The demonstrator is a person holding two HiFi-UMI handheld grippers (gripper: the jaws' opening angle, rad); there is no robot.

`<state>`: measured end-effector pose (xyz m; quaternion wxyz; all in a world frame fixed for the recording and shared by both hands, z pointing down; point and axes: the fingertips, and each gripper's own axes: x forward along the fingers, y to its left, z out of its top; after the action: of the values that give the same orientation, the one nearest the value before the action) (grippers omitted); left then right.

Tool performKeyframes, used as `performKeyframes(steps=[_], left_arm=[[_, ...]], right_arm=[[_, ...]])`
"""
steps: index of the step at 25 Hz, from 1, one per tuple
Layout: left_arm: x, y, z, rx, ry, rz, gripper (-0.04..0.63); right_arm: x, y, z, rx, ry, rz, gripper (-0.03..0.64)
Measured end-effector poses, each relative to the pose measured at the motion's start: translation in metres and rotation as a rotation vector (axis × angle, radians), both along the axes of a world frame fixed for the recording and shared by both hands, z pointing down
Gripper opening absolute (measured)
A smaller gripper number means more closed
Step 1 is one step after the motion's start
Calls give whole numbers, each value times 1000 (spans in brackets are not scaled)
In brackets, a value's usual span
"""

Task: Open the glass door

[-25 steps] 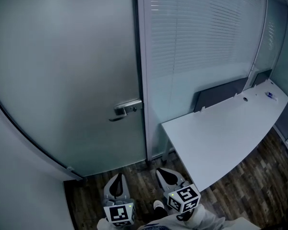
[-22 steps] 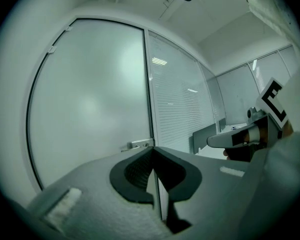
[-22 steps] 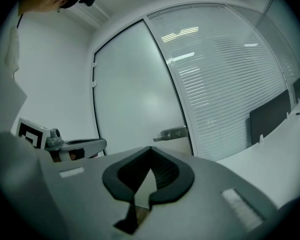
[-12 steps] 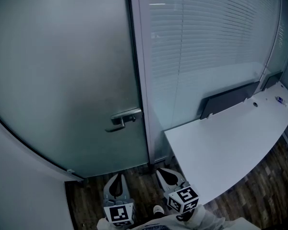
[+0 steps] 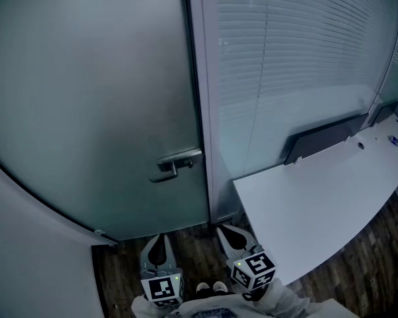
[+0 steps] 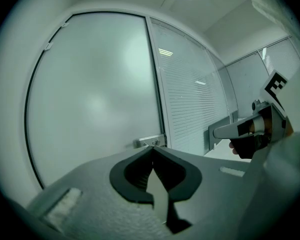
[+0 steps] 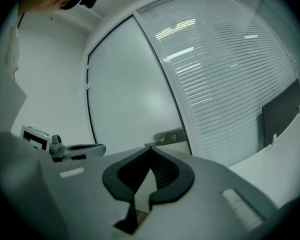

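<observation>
Frosted glass fills most of what lies ahead: the glass door point(image 5: 86, 111) stands closed in its frame, with a slatted blind point(image 5: 298, 58) behind the pane to its right and a white desk point(image 5: 305, 197) jutting in below that. The lever handle point(image 5: 177, 162) sits at the door's right edge, level and untouched. I hold my left gripper point(image 5: 160, 238) and right gripper point(image 5: 231, 233) low over the dark wood floor point(image 5: 123, 270), side by side, well short of the door, each with its jaws pressed together on nothing.

With the jaws like this I cannot clasp the lever, only push down on it, and I reckon a smooth metal bar would let a closed tip slide off. The desk corner sits close on my right and could catch that gripper as I reach. I cannot tell which way the door swings, so it may come at me.
</observation>
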<state>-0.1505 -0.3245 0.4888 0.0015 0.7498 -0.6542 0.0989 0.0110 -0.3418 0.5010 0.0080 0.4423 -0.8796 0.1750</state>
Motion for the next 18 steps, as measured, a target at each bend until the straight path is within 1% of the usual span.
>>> performKeyframes(steps=[1, 3, 4, 6, 8, 10, 13, 18], left_arm=[[0, -4, 1, -8, 3, 6, 6], [-2, -10, 5, -29, -2, 25, 56], [-3, -12, 6, -36, -10, 33, 63], [-5, -17, 8, -41, -43, 48, 83], [-7, -24, 11, -49, -101, 68, 126], [-10, -33, 16, -57, -169, 89, 165], [-15, -50, 33, -65, -294, 116, 197], [-19, -87, 48, -34, -564, 131, 206]], right_arm=[[-1, -2, 0, -2, 3, 2, 5], [-6, -6, -2, -2, 6, 5, 5], [-8, -7, -4, 1, 6, 6, 5], [-11, -10, -5, 3, 6, 10, 5], [-14, -12, -5, -3, 5, 16, 5], [-16, -12, -2, -12, 5, 23, 5], [-13, -8, 8, -27, 15, 45, 5], [12, -2, 16, -34, 36, 110, 5]])
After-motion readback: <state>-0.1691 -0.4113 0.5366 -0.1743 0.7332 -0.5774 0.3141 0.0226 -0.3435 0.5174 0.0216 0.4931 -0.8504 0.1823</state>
